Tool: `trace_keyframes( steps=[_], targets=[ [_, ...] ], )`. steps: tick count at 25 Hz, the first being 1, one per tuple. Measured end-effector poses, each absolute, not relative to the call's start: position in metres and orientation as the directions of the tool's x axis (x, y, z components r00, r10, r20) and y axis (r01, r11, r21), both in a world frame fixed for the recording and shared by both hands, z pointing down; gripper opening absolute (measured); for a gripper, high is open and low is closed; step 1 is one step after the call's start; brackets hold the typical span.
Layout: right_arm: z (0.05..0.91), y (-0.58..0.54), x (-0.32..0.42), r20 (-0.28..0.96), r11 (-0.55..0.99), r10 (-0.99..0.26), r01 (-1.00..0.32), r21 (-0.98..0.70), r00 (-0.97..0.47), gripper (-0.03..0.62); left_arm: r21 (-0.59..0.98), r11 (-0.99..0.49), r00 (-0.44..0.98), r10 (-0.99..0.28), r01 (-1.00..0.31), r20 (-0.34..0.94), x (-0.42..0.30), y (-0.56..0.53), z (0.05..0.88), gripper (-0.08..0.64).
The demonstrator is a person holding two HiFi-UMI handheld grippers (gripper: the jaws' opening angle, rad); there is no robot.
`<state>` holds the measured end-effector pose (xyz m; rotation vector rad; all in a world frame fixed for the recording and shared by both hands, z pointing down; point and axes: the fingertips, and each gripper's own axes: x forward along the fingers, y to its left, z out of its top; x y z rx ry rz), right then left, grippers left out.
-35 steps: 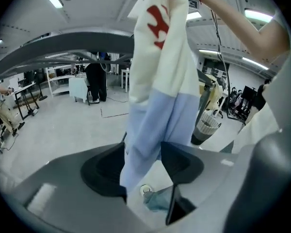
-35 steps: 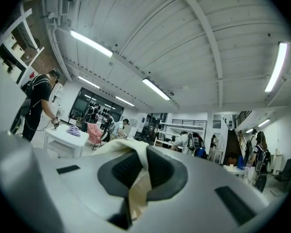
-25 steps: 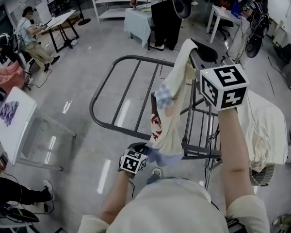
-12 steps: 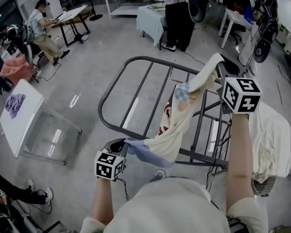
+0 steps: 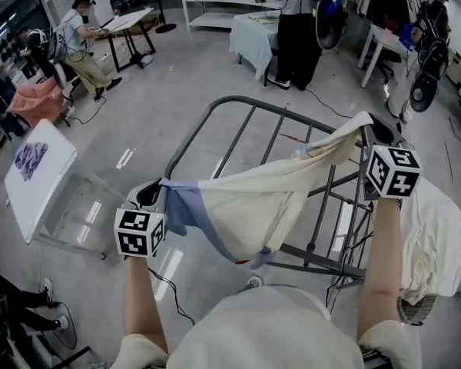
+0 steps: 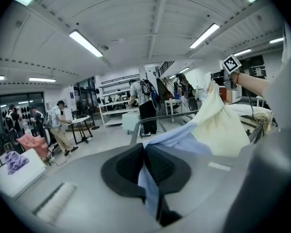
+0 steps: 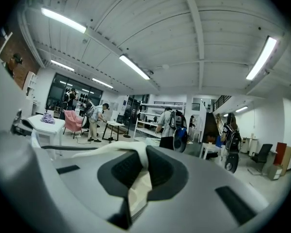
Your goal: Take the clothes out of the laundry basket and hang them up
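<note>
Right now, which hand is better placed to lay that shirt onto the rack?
Probably right: the right gripper holds the shirt above the rack, while the left gripper pinches its blue part out beyond the rack's rim.

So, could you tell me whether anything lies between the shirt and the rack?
Nothing visible: the shirt, held by the left gripper and right gripper, hangs over bare bars of the drying rack; another garment lies further right.

White table [image 5: 48,181] left, purple cloth [image 5: 28,158] on it; pink garment [image 5: 34,98] beyond; person [image 5: 84,44] at desk [image 5: 127,23].
</note>
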<state>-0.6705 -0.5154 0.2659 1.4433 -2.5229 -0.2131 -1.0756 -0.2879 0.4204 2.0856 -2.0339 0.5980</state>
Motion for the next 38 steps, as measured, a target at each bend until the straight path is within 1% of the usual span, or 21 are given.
trace_keyframes(
  steps=[5, 13, 20, 24, 28, 34, 38],
  targets=[
    [0.273, -0.521, -0.657, 0.16, 0.488, -0.873, -0.841, 0.234, -0.461, 0.023, -0.223, -0.048, -0.034, -0.936, -0.974, 0.35, -1.092, -0.341, 0.387, 0.017],
    [0.305, -0.524, -0.624, 0.252, 0.477, -0.869, -0.856, 0.197, -0.426, 0.023, -0.304, -0.048, -0.034, -0.965, -0.952, 0.259, -1.091, -0.433, 0.349, 0.017],
    [0.327, -0.514, -0.615, 0.31, 0.475, -0.854, -0.87, 0.134, -0.418, 0.023, -0.438, -0.02, -0.078, -0.976, -0.899, 0.203, -1.099, -0.509, 0.313, 0.017],
    [0.341, -0.507, -0.619, 0.365, 0.467, -0.842, -0.875, 0.125, -0.397, 0.025, -0.504, -0.032, -0.068, -0.982, -0.863, 0.178, -1.098, -0.565, 0.302, 0.017],
    [0.365, -0.506, -0.624, 0.443, 0.474, -0.812, -0.872, 0.12, -0.381, 0.031, -0.541, -0.073, -0.037, -0.981, -0.838, 0.189, -1.09, -0.616, 0.304, 0.017],
    [0.4, -0.5, -0.612, 0.546, 0.384, -0.795, -0.916, 0.113, -0.265, 0.045, -0.607, -0.222, 0.077, -0.964, -0.763, 0.255, -1.043, -0.705, 0.332, 0.017],
    [0.412, -0.505, -0.608, 0.59, 0.347, -0.778, -0.931, 0.115, -0.217, 0.069, -0.67, -0.287, 0.112, -0.95, -0.685, 0.293, -1.022, -0.75, 0.354, 0.017]
  ],
)
